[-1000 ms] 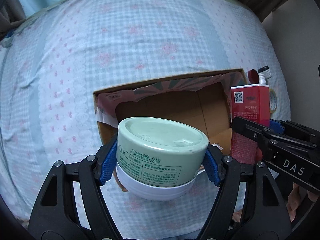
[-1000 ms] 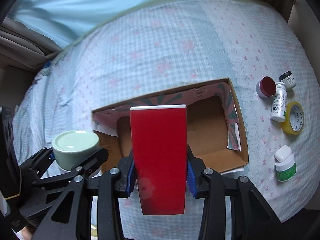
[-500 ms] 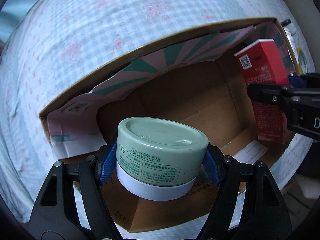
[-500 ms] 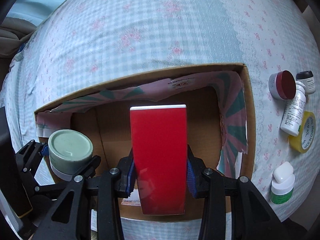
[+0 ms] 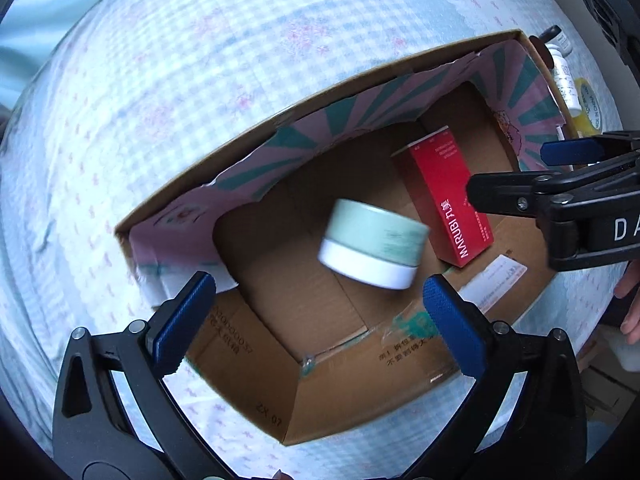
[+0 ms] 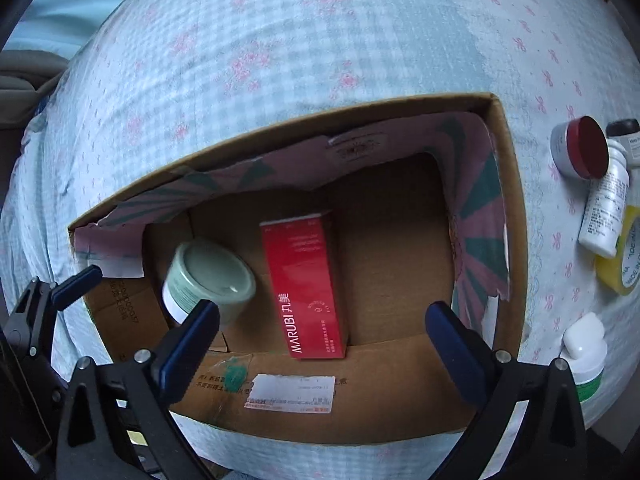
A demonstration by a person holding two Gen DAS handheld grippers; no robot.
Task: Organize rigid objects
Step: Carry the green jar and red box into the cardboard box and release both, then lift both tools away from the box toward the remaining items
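Both tongs' jaws are opening, nothing between them: the left gripper and right gripper hang over the cardboard box. Inside the box lies the red carton, with the green jar just beside it.

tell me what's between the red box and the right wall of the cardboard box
Nothing: in the right wrist view only bare cardboard floor lies between the red box and the patterned right wall of the cardboard box.
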